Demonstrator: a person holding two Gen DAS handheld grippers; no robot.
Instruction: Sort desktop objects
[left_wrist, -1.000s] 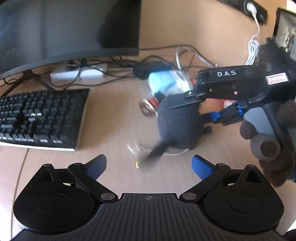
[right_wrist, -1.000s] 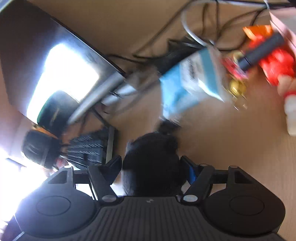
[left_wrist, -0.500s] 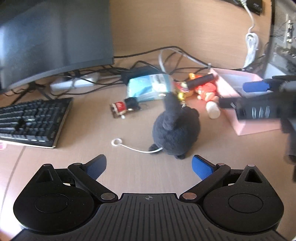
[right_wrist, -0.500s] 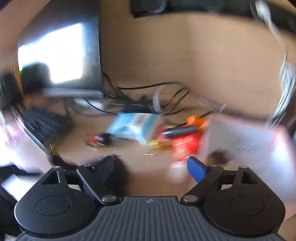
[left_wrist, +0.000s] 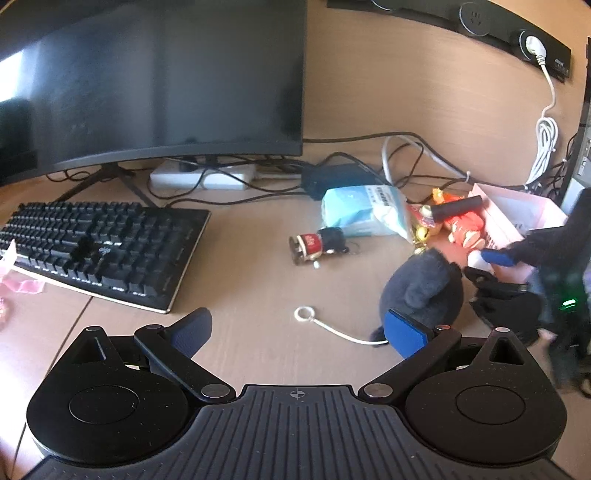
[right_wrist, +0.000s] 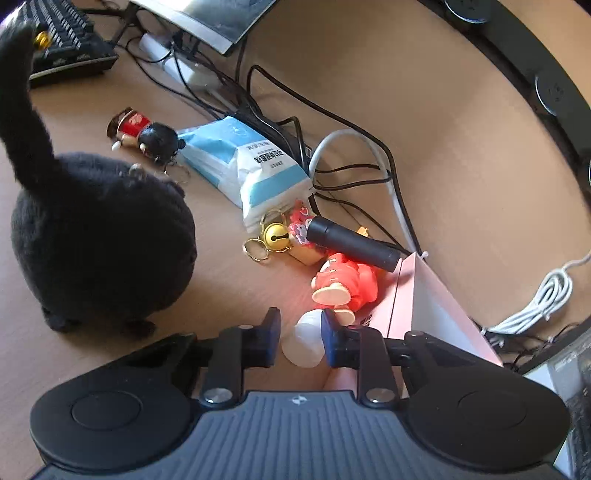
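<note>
Resting on the worktop (left_wrist: 258, 295), the black plush toy (right_wrist: 99, 236) is round and fuzzy with a raised tail. Right gripper (right_wrist: 299, 338) has just closed its jaws almost together around a small white object (right_wrist: 303, 349) beside the pink box (right_wrist: 424, 306). Left gripper (left_wrist: 295, 332) jaws stand wide apart, empty.

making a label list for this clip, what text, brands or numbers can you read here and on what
Blue-and-white packet: a line of printed characters across its white end, too small and tilted to read.
Keyboard: a small white logo on its front row, too blurred to read.
Pink box: dark print on its side wall, unreadable.
Red-clothed doll keychain: a pale mark on the red, not legible.
Nothing else carries readable text.
</note>
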